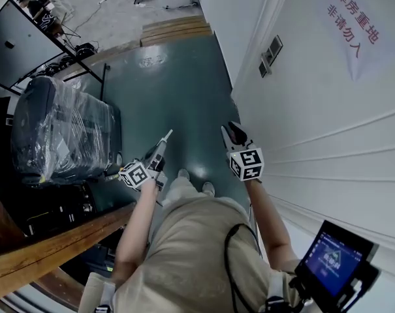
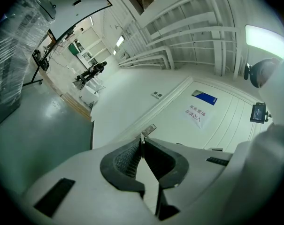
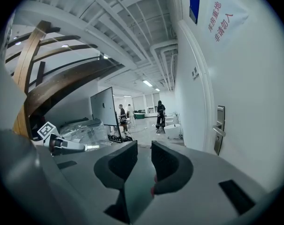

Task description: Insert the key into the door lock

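Observation:
A thin silver key (image 1: 166,136) sticks up out of my left gripper (image 1: 162,146), which is shut on it; in the left gripper view the key (image 2: 141,139) shows as a sliver between the closed pads of the left gripper (image 2: 142,142). The door lock (image 1: 270,55), a grey plate with a lever handle, sits on the white door (image 1: 328,129) well ahead of both grippers. It shows small in the left gripper view as the lock (image 2: 149,129), and at the right as the lock (image 3: 219,128). My right gripper (image 1: 231,130) is open and empty near the door, the right gripper (image 3: 144,146) holding nothing.
A paper sign (image 1: 357,25) with red print hangs on the door. A plastic-wrapped dark bundle (image 1: 60,132) and a black board on a stand (image 1: 21,47) stand left. A wooden rail (image 1: 47,246) runs at lower left. A small screen (image 1: 334,259) is at lower right. People stand far off.

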